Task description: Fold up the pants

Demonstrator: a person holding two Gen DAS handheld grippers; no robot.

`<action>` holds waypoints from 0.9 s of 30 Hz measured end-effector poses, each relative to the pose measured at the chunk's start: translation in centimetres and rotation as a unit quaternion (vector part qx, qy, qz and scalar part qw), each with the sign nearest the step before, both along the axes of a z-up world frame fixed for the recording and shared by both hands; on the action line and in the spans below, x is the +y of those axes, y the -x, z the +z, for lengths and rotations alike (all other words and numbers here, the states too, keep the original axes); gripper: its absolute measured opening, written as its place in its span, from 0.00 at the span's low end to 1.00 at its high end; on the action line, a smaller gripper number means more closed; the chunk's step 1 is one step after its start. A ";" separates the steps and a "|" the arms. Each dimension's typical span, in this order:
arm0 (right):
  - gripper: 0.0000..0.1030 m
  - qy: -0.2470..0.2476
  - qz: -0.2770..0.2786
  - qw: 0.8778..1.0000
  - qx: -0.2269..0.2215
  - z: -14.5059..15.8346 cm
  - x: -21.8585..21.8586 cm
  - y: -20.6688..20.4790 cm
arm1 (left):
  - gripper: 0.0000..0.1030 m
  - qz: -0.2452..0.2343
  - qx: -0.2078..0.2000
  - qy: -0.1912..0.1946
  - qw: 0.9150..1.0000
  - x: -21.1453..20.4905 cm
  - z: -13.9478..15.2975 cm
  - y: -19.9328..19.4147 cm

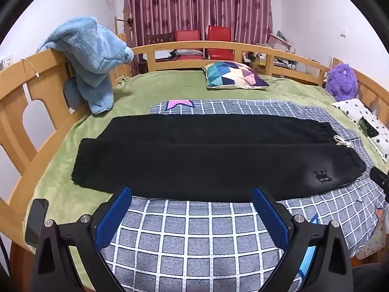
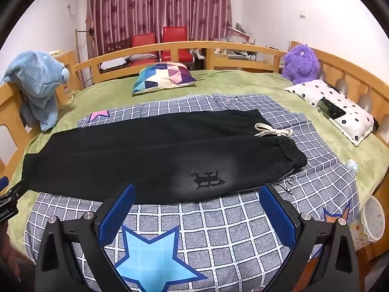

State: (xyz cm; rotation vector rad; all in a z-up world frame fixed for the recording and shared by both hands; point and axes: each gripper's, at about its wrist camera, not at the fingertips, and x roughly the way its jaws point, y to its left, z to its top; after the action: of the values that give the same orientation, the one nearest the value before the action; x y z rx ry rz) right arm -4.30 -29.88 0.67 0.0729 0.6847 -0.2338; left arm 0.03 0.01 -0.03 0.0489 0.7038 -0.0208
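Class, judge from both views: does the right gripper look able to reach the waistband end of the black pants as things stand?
Probably yes. The right gripper, jaws open, sits just short of the pants; the waistband lies flat on the checked sheet with nothing covering it.

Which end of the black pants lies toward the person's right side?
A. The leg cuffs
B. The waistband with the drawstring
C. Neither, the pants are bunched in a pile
B: the pants lie flat, with the cream drawstring and gathered waistband at the right end.
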 end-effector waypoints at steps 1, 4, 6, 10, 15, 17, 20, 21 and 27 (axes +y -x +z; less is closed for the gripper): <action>0.97 -0.001 -0.001 1.000 0.000 0.0 0.0 0.0 | 0.98 0.002 0.003 0.001 1.000 0.0 -0.1 0.0; 0.97 0.002 -0.003 1.000 0.002 0.1 0.5 -0.1 | 0.98 0.006 0.009 0.002 1.000 -0.3 -0.1 -0.2; 0.97 -0.015 -0.001 1.000 0.001 0.0 0.0 -0.1 | 0.98 0.011 0.001 0.004 1.000 -0.3 0.1 0.1; 0.97 -0.015 -0.001 1.000 -0.001 0.0 0.0 0.0 | 0.98 0.009 0.002 0.018 1.000 0.2 -0.1 0.0; 0.97 -0.014 -0.001 1.000 -0.001 -0.3 -0.3 0.2 | 0.98 0.009 0.004 0.022 1.000 0.5 -0.2 -0.1; 0.97 -0.014 0.003 1.000 0.000 -0.4 -0.2 0.3 | 0.98 0.010 0.008 0.025 1.000 0.5 -0.3 -0.2; 0.97 -0.013 0.004 1.000 0.003 -0.5 -0.2 0.1 | 0.98 0.012 0.013 0.032 0.999 0.7 -0.4 -0.3; 0.97 -0.013 0.003 1.000 0.002 -0.4 -0.2 0.2 | 0.98 0.014 0.013 0.033 0.999 0.7 -0.4 -0.3; 0.97 -0.007 0.004 1.000 0.002 -0.6 0.0 0.1 | 0.98 0.015 0.012 0.039 0.999 0.8 -0.3 -0.3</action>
State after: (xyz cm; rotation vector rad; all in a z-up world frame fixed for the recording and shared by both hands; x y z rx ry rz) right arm -4.40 -29.90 0.06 0.0837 0.6912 -0.2217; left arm 0.31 0.80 -0.30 -0.0371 0.7278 -0.0209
